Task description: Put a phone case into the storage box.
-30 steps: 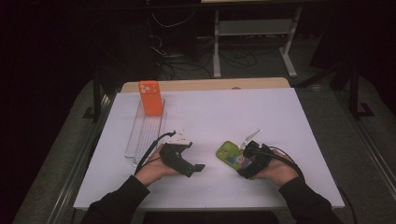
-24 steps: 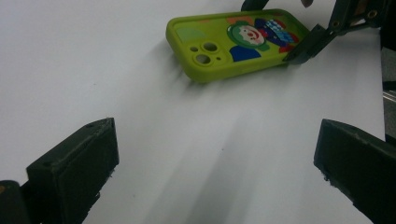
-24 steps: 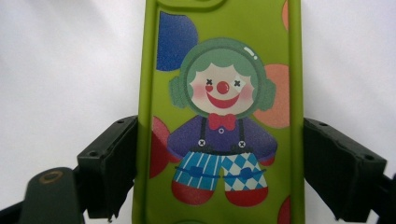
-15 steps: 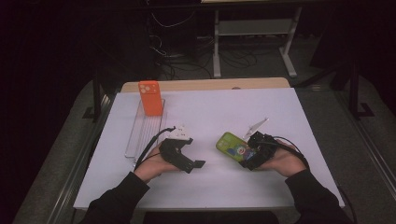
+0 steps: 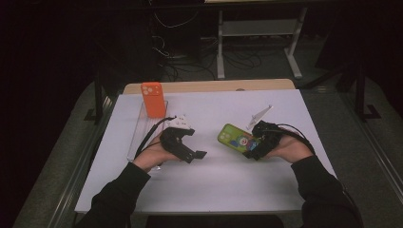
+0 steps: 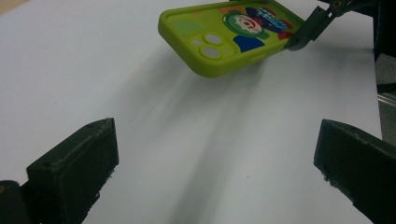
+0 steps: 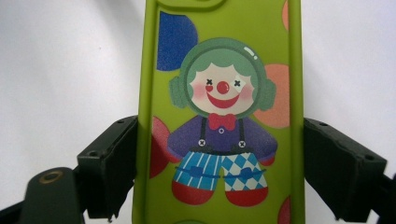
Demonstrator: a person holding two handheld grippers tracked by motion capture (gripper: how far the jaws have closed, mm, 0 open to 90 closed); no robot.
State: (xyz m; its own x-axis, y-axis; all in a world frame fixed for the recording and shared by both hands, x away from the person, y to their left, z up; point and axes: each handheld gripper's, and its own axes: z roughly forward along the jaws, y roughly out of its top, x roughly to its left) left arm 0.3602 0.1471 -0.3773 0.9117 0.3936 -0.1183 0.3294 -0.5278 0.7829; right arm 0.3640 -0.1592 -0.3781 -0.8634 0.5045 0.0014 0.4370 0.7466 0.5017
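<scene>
In the high view, the right claw (image 5: 255,145), held in a hand at the lower right of the frame, clamped the near end of a lime-green rubbery phone case printed with a cartoon clown (image 5: 236,138). The case sat just right of centre over the white worktop (image 5: 214,185), its camera end pointing toward the left of the frame. The right gripper view showed the case (image 7: 223,116) running up the middle of the picture, with one black jaw pressed against each long edge. In the left gripper view, the same case (image 6: 233,35) lay in the upper middle of the frame, tilted and lifted clear of the worktop, a soft shadow beneath it, with a jaw of the right claw gripping its right-hand end.

The left claw (image 5: 195,154) sat left of centre in the high view, lying roughly level and pointing toward the case but apart from it. Its jaws stood wide with nothing between them but bare white surface.

An orange phone case with three camera holes (image 5: 153,99) stood upright in the upper left of the high view, at the far end of a clear plastic tray (image 5: 137,137). A thin clear sheet (image 5: 260,115) was propped up just beyond the right hand.
</scene>
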